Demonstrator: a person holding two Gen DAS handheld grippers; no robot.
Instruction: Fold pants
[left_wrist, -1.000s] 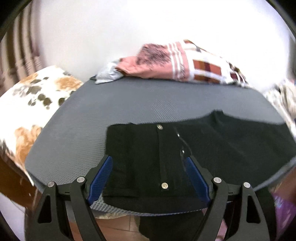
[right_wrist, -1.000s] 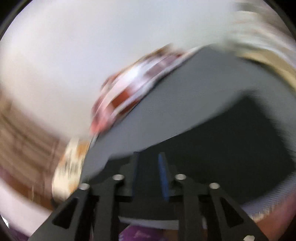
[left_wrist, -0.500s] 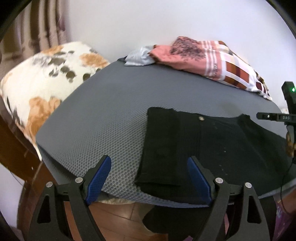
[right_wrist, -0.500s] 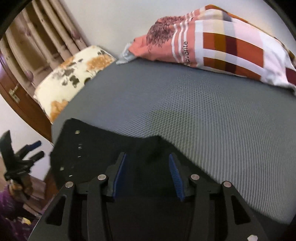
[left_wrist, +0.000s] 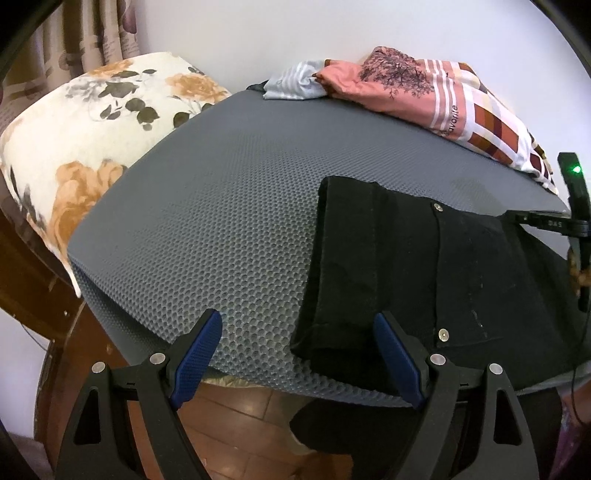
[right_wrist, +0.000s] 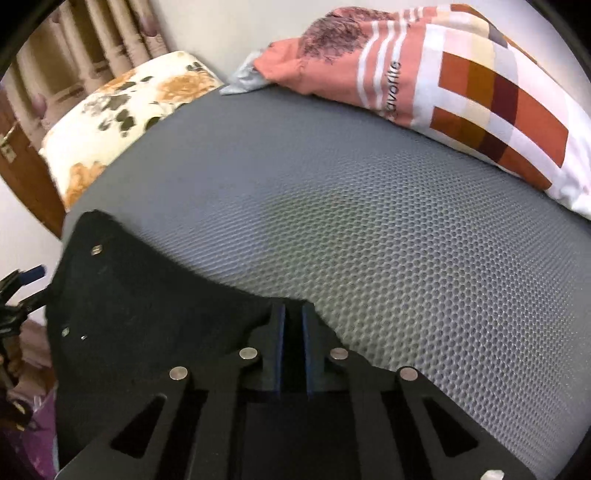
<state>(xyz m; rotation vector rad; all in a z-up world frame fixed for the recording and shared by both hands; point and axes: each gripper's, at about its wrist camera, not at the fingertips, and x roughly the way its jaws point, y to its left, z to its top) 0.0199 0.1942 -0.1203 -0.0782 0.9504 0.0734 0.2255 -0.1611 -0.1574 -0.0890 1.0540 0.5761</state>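
Black pants (left_wrist: 424, 273) with metal snaps lie on a grey honeycomb mat (left_wrist: 229, 221), partly folded, their left end near the mat's front edge. My left gripper (left_wrist: 297, 356) is open and empty, low at the mat's front edge, its right finger over the pants' near corner. My right gripper (right_wrist: 292, 334) is shut on the far edge of the pants (right_wrist: 155, 314), pinching the black cloth between its blue pads. The right gripper also shows at the right edge of the left wrist view (left_wrist: 569, 221).
A pink and checked garment (left_wrist: 436, 96) and a pale striped one (left_wrist: 295, 83) lie at the mat's far edge by the white wall. A floral cushion (left_wrist: 85, 129) sits to the left. Wooden floor (left_wrist: 240, 417) lies below the front edge.
My right gripper has closed from half open to shut on the pants' edge. My left gripper has shifted left, off the pants' waist, and stays open.
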